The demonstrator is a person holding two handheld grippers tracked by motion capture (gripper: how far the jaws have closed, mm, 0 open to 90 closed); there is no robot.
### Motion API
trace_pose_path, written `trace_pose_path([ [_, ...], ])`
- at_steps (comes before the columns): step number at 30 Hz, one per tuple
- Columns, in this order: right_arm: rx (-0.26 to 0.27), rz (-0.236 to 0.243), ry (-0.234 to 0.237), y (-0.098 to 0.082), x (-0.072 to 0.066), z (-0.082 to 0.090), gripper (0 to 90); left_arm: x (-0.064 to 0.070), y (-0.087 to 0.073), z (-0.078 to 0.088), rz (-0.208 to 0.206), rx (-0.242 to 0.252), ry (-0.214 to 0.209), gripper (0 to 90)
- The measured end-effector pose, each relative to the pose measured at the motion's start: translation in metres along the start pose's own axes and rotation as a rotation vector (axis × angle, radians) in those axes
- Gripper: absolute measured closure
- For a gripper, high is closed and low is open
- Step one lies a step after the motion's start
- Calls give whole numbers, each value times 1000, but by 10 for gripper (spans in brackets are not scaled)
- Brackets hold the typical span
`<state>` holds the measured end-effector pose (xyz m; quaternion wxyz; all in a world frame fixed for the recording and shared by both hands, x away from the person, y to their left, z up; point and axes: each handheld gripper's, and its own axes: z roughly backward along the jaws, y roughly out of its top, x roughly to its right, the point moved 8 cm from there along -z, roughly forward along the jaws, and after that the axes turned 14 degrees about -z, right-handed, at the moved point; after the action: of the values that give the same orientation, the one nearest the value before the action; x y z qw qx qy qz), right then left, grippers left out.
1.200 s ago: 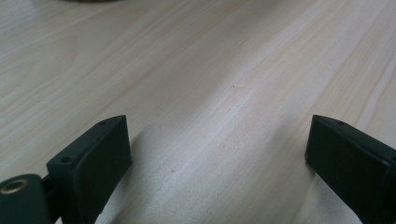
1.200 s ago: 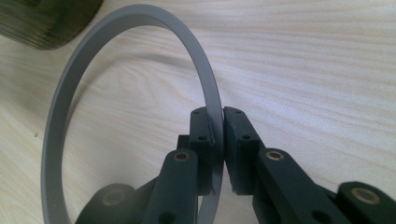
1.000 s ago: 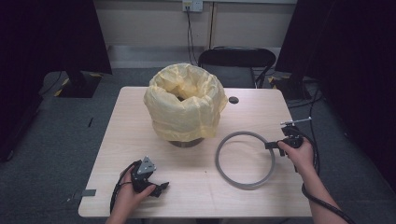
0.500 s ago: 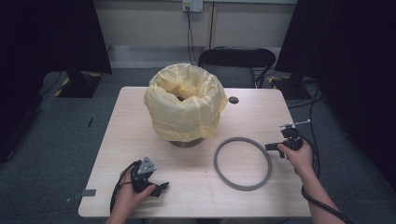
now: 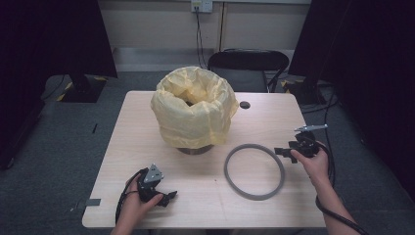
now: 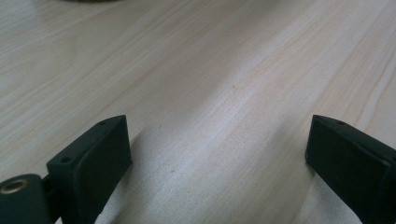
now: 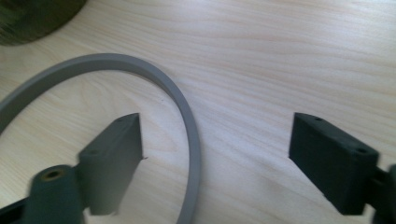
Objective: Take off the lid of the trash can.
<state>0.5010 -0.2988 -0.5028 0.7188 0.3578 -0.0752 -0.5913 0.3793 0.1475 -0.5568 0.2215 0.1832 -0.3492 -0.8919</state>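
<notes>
On the pale wood-grain table point(image 5: 147, 127): one flat grey ring point(image 5: 254, 171), one bin draped in crinkled yellow bag point(image 5: 194, 111). Right gripper point(image 5: 285, 152) just sprung wide, ring's rim lying between the jaws, unpinched in the right gripper view. Left gripper point(image 5: 169, 197) spread over bare wood, well apart.

Grey carpet floor point(image 5: 58, 147), black chair point(image 5: 247, 61), dark curtains point(image 5: 49, 34)
</notes>
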Motion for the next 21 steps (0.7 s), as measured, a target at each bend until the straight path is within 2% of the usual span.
trace_pose_path([
  [2, 2, 19, -14, 0, 1, 0, 158, 0, 0, 0, 0, 1, 0, 61],
  [4, -4, 19, -15, -2, 0, 0, 158, 0, 0, 0, 0, 0, 0, 61],
  [6, -2, 21, 1, -2, -1, 0, 158, 0, 0, 0, 0, 1, 0, 61],
  [9, -16, 43, 16, -4, -4, -1, 158, 0, 0, 0, 0, 1, 0, 61],
  [14, -12, 86, 0, -5, -5, -4, 160, 0, 0, 0, 0, 1, 0, 61],
  [18, -24, 143, -14, -5, -8, -7, 159, 0, 0, 0, 0, 1, -1, 60],
  [21, -20, 148, -3, -5, -9, -10, 156, 0, 0, 0, 0, 0, -1, 60],
])
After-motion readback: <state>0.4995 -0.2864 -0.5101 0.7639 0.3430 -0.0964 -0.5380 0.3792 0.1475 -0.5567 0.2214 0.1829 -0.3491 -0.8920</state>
